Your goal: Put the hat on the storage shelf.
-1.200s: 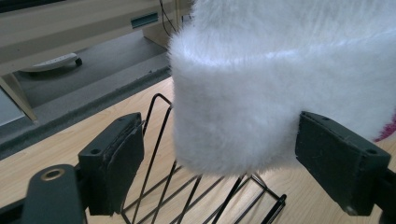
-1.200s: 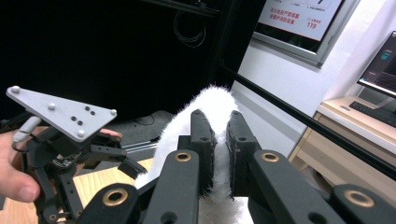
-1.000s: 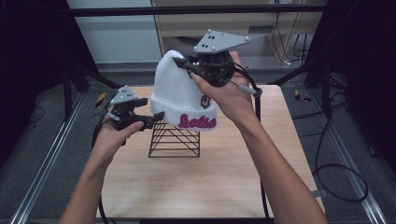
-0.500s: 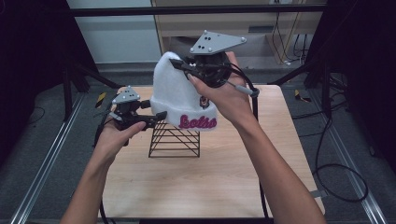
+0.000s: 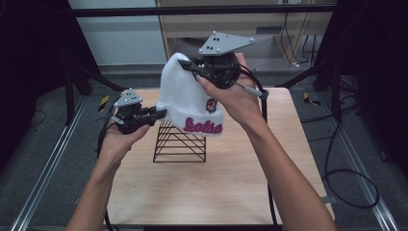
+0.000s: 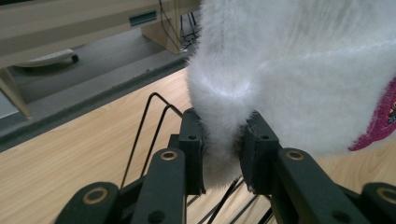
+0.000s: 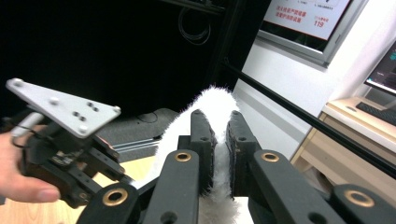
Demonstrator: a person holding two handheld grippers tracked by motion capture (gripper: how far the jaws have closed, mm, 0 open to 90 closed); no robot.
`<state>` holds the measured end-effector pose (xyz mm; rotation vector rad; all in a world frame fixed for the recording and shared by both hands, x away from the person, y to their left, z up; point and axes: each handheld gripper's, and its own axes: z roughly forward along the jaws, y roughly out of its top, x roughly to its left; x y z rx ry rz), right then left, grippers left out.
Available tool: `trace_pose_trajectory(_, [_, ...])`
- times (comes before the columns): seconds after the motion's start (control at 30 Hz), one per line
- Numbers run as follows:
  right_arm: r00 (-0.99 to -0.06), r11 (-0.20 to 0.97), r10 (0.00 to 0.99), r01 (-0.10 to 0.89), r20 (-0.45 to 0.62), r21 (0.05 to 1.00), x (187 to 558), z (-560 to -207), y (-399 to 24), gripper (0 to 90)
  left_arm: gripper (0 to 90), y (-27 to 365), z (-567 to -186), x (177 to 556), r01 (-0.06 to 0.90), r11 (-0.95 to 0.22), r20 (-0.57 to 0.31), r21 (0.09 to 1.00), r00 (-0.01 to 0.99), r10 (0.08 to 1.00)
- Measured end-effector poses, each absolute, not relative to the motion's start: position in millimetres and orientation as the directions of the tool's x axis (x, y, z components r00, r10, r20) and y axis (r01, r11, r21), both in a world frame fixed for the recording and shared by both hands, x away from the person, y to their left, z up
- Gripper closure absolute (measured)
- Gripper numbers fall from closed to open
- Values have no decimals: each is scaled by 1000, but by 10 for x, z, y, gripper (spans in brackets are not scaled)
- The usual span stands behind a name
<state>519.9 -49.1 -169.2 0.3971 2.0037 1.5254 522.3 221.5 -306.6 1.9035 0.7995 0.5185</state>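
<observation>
Held aloft over the desk's [image 5: 216, 192] far-left part, above a black wire rack [image 5: 179, 142]: white fuzzy beanie [image 5: 185, 98]. Pinched at its crown by right tongs [image 5: 195, 67], at its lower edge by left tongs [image 5: 161, 113].

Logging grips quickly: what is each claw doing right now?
Left claw: shut on the white beanie, pinching its lower edge.
Right claw: shut on the white beanie's top.
</observation>
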Motion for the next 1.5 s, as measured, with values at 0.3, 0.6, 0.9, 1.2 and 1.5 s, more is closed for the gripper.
trace_pose_trajectory(0.3, [-775,303,585,-66,-241,951,5354,-1818,-544,841,739,2235,-3034,5145,287,-332,64,898,663,746])
trace_pose_trajectory(0.6, [-778,307,586,-44,-225,951,5418,-1933,-554,840,738,2246,-3112,5165,298,-331,64,895,649,758])
trace_pose_trajectory(0.9, [-785,313,581,-29,-215,949,5463,-2031,-526,840,739,2284,-3168,5164,303,-328,65,895,638,767])
trace_pose_trajectory(1.2, [-789,314,579,-18,-207,949,5477,-2100,-524,839,748,2334,-3207,5134,303,-318,58,898,636,770])
trace_pose_trajectory(1.5, [-785,306,584,-21,-206,952,5454,-2061,-568,839,749,2400,-3123,5080,287,-291,50,913,629,776])
